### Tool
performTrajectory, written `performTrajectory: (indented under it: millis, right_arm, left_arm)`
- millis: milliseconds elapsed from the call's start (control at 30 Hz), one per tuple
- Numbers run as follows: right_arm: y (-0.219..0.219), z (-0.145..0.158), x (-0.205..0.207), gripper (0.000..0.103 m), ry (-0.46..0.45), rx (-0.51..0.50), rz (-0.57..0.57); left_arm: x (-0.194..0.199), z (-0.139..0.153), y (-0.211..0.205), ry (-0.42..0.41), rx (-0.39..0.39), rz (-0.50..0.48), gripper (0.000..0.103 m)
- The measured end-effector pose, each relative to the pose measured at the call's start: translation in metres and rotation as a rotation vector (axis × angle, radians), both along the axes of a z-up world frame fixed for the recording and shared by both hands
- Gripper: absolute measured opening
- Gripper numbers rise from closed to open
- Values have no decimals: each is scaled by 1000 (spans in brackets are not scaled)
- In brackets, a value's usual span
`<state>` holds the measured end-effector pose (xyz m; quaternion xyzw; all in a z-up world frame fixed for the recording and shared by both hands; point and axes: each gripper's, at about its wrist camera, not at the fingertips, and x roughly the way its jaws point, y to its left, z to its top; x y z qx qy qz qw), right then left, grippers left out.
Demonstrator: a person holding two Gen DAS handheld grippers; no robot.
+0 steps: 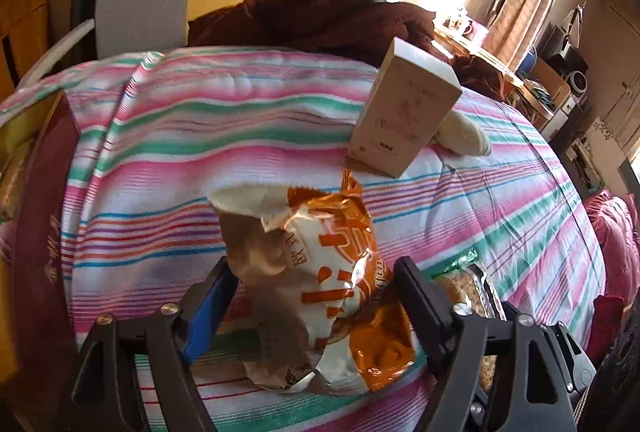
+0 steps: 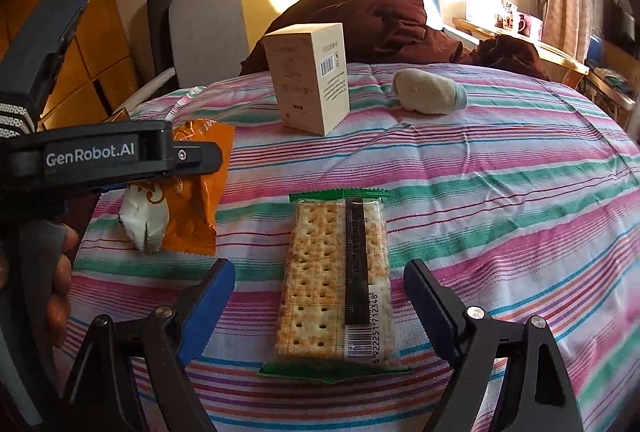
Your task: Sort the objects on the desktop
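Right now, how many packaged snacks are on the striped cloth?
2. The orange snack bag sits between the open left gripper fingers. The cracker pack lies flat between the open right gripper fingers. More may lie outside both views.

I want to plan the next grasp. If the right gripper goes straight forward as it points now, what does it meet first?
Probably the cracker packet: it lies on the striped cloth between the open fingers of the right gripper. The cream box stands farther back.

left gripper (image 1: 316, 272) straddling snack bag (image 1: 320, 284)
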<state>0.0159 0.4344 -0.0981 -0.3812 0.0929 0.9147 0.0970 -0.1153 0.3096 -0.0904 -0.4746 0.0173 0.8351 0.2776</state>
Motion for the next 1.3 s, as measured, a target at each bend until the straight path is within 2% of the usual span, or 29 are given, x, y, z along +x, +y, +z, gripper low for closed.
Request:
performTrajectory:
  millis: [167, 367, 600, 767, 1067, 1300]
  right_arm:
    - [-3, -1, 0, 65, -18, 51, -10]
    - [-7, 1, 4, 50, -11, 70, 3]
    - [-13, 3, 11, 49, -3, 59, 12]
    - [-22, 7, 20, 49, 12, 34, 27]
    - [-56, 33, 19, 49, 67, 58, 91]
    - [-107, 62, -4, 49, 122, 105, 209]
  left_arm:
    - [10, 0, -7, 16, 10, -9, 69]
    - [33, 5, -24, 54, 22, -25, 69]
    - [67, 21, -43, 143, 27, -58, 69]
    - [79, 37, -67, 172, 55, -47, 69]
    - [91, 68, -126, 243, 78, 28, 69]
    - [86, 85, -185, 293, 84, 137, 69]
